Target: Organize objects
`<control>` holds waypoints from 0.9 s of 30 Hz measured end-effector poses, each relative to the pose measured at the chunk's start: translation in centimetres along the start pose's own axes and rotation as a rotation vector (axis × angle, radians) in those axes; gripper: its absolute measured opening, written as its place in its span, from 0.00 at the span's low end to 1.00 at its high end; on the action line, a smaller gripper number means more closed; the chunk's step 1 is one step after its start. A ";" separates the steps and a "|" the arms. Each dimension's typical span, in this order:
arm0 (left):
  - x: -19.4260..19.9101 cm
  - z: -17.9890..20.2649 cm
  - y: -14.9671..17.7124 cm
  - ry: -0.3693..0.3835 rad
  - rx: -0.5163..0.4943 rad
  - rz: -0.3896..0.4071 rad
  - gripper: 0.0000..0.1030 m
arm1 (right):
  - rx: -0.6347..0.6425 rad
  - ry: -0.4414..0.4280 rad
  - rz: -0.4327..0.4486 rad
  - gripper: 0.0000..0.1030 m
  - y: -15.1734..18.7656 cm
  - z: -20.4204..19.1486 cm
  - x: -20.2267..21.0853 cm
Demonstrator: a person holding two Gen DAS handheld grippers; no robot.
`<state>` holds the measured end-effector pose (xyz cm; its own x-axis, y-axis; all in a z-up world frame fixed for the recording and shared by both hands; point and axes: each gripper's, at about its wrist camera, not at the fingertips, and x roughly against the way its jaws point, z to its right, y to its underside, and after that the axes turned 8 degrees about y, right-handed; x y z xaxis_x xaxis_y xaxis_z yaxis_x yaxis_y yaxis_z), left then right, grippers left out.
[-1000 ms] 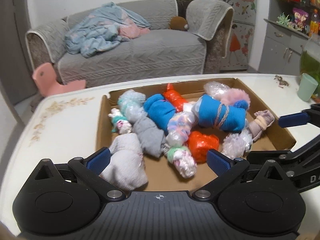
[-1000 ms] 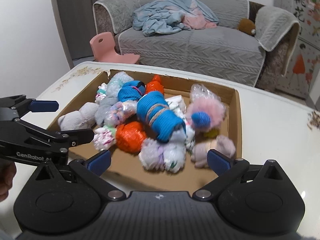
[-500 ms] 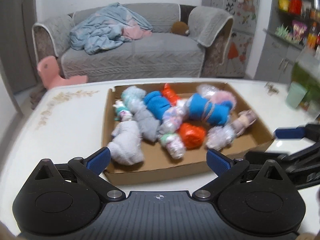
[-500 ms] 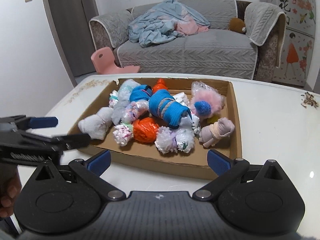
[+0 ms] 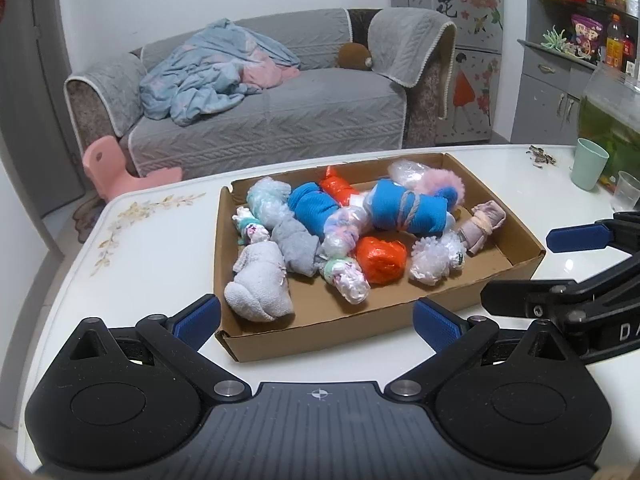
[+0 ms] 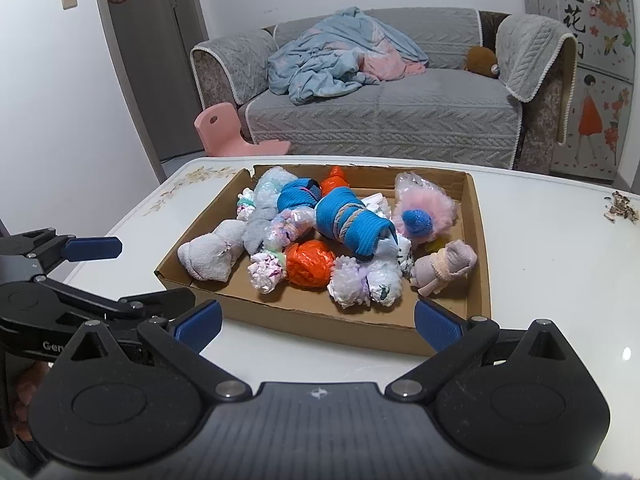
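Note:
A shallow cardboard tray (image 5: 320, 336) (image 6: 312, 320) on the white table holds several rolled socks and plastic-wrapped bundles: a blue roll tied with cord (image 5: 408, 210) (image 6: 352, 224), an orange bundle (image 5: 380, 260) (image 6: 310, 262), a white sock (image 5: 260, 280) (image 6: 212, 256), a pink fluffy one (image 6: 424, 212). My left gripper (image 5: 316, 322) hangs open in front of the tray's near edge, empty. My right gripper (image 6: 318, 322) is open too, empty, just short of the near wall. Each gripper shows at the side of the other's view.
A green cup (image 5: 588, 164) and a clear glass (image 5: 626, 196) stand at the table's far right, with scattered seed husks (image 6: 622, 206) nearby. Beyond the table are a grey sofa (image 6: 380, 108) with a blue blanket and a pink child's chair (image 5: 116, 168).
Both grippers have drawn back from over the tray toward the table's near side, so the tray looks smaller and farther. Both stayed open and empty.

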<state>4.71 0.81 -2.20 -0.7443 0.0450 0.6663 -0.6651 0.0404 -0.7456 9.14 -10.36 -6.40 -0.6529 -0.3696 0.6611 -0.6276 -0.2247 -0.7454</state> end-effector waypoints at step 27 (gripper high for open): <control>1.7 0.2 -1.0 -0.092 -0.019 0.074 0.99 | 0.020 -0.021 0.016 0.99 -0.3 -1.1 0.2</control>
<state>4.10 0.65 -0.37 -0.7946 -0.0431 0.6057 -0.6072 0.0589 -0.7924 8.69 -9.35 -5.92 -0.6538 -0.3921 0.6471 -0.6082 -0.2365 -0.7578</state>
